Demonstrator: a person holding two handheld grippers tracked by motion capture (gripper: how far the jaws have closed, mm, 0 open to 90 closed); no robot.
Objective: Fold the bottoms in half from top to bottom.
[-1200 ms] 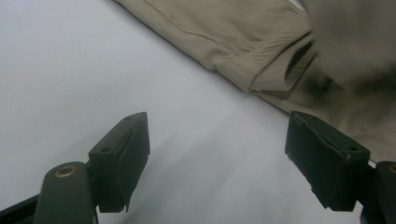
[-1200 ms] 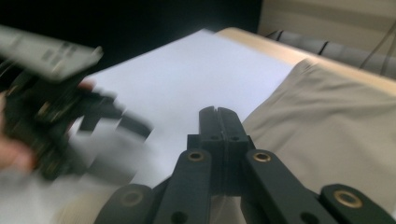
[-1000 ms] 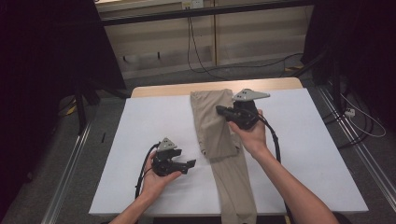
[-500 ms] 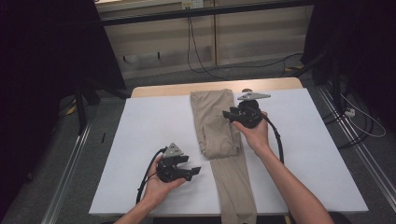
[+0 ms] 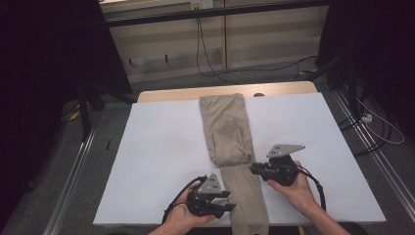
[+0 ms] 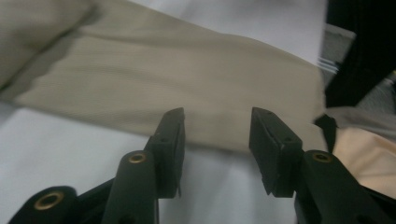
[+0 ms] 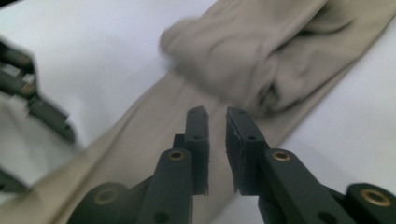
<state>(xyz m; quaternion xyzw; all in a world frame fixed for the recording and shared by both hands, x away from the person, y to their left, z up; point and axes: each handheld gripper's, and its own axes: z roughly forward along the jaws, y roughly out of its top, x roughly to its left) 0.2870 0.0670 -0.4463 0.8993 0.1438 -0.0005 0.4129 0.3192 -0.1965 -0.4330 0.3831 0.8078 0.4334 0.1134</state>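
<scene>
Came back toward the near edge of the desk [image 5: 161, 147] since before: right gripper [image 5: 255, 169] and left gripper [image 5: 226, 204], either side of the trousers [image 5: 230, 137] lying down the middle. Left gripper view: spread wide, empty. Right gripper view: narrow gap, nothing held.

White table cover [image 5: 161, 147], wooden table edge [image 5: 166, 95], black cables [image 5: 205, 58] on grey floor [image 5: 293, 73], dark curtains [image 5: 44, 73].
</scene>
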